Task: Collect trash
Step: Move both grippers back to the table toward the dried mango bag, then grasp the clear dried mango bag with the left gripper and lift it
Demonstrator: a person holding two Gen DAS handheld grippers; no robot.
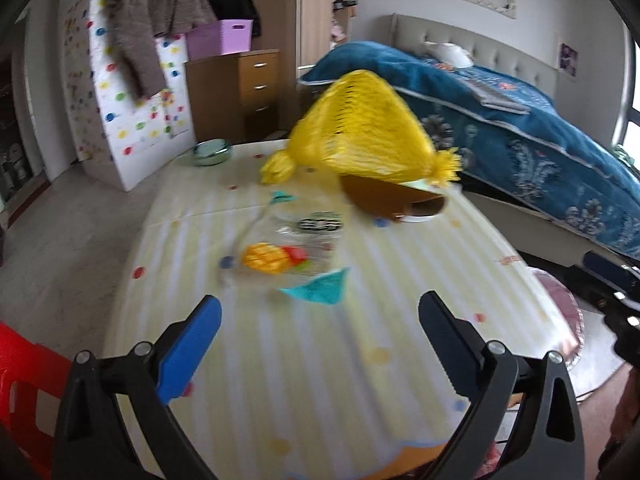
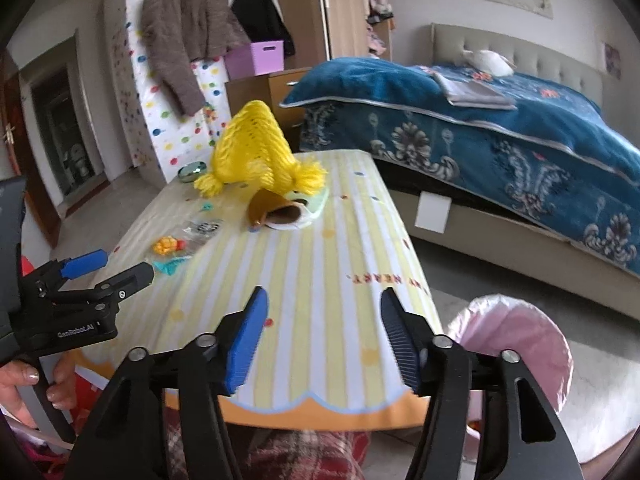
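On the striped yellow table (image 1: 320, 360) lie a clear wrapper with yellow and red print (image 1: 272, 258), a teal paper scrap (image 1: 320, 288), a small teal scrap (image 1: 282, 197) and a black-and-white wrapper (image 1: 320, 224). My left gripper (image 1: 320, 344) is open and empty, just short of the teal scrap. It also shows in the right wrist view (image 2: 124, 266). My right gripper (image 2: 324, 340) is open and empty over the table's near edge. A bin with a pink liner (image 2: 516, 344) stands at the table's right.
A yellow net bag (image 1: 360, 136) lies over a brown tipped cup (image 1: 392, 200) at the table's far end. A green round tin (image 1: 212, 152) sits at the far left corner. A blue-covered bed (image 2: 500, 128) is at the right. A red stool (image 1: 24, 392) stands left.
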